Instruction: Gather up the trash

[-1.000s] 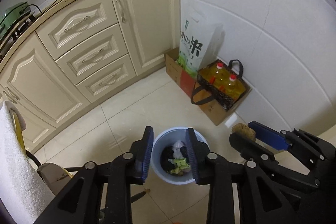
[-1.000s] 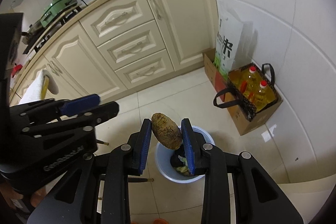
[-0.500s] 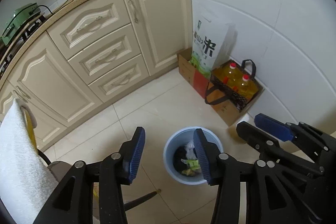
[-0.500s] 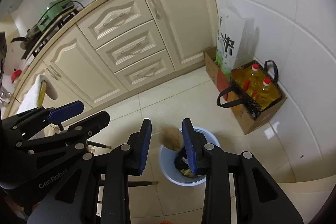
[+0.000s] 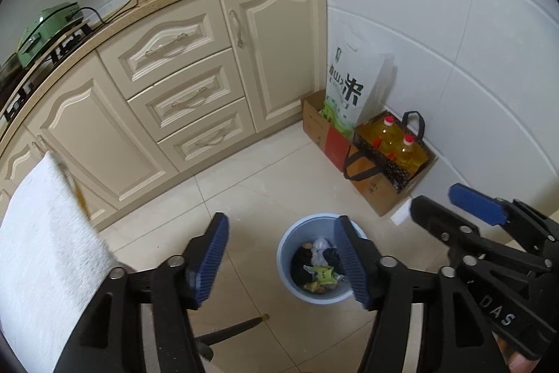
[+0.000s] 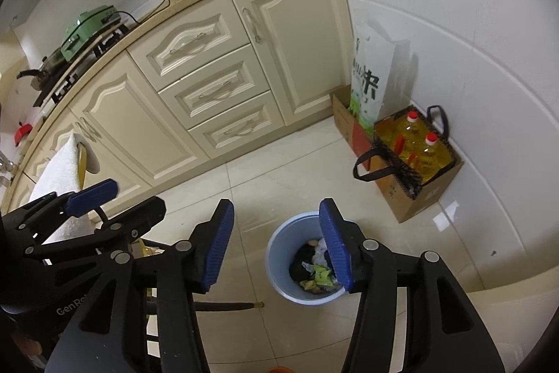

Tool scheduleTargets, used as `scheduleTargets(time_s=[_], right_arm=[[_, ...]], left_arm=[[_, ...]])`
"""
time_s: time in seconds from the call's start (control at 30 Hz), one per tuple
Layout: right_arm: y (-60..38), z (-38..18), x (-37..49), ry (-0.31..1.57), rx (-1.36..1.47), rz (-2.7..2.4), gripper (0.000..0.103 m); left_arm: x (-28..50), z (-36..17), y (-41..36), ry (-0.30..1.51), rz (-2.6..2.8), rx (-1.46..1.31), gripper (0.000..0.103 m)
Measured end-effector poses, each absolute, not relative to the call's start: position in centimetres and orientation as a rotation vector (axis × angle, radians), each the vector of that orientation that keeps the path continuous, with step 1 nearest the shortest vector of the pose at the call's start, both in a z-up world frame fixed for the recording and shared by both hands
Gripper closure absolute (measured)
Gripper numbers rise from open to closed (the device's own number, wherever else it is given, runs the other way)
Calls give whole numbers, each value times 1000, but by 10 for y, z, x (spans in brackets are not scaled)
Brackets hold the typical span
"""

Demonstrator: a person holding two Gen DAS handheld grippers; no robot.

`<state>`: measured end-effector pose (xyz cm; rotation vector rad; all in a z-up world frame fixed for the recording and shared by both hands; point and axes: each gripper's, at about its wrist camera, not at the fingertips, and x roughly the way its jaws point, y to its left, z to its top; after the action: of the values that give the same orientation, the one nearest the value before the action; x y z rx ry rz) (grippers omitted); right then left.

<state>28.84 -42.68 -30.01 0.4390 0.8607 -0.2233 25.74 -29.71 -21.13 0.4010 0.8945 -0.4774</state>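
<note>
The brown, rough, potato-like lump that was sitting between the blue pads of the right gripper [image 6: 276,245] a second ago is no longer there, and both pairs of jaws are standing much wider than before. The right gripper is opening at this moment with nothing between its pads; through the gap only the floor tiles and the bin are showing. The left gripper [image 5: 281,256] is opening too, and it is also carrying nothing. Just beyond the fingertips of both tools, the round light-blue plastic trash bin [image 5: 284,242] is standing on the cream floor tiles, and inside it a heap of dark scraps, white crumpled paper and yellow-green wrappers [image 5: 323,275] is lying; a small brown piece near the top edge of this heap may be the dropped lump, but I cannot tell it surely. So the step in hand is, as I judge, the release of one piece of trash into the bin, and it is nearly finishing. The next move is calling for both empty tools to turn away from the bin and to look for another piece to collect, since none is visible on the floor here. Farther back, an open cardboard box holding a white rice bag [image 5: 349,83] and a dark patterned carrier bag with yellow oil bottles [image 5: 391,145] are resting against the white wall, beside the cream kitchen cabinets [image 5: 195,86].
</note>
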Motion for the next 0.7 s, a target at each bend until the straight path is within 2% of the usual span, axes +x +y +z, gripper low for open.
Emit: scheduleTargets(time_s=[0.03,0.13,0.3,0.43,0.57,0.7], right_arm=[[-425,-297,285,868,429,-236,39],[-420,-289,271,872,426,-257,29],[-401,-264,239,864,399,-287,23],[-376,-241,209,840,354,-302,11],[-343,-214,174,784,318,-281,9],[-303,-185,138,715,254,-274,5]], left_arm=[[252,-208,-293,894,-476,395,41],[235,-198,-275,896,-476,369,34],[186,-164,-239,808,-465,339,20],[133,-139,-197,730,-439,299,8],[67,-118,-150,621,-400,288,1],[-3,-103,-99,575,-370,251,0]])
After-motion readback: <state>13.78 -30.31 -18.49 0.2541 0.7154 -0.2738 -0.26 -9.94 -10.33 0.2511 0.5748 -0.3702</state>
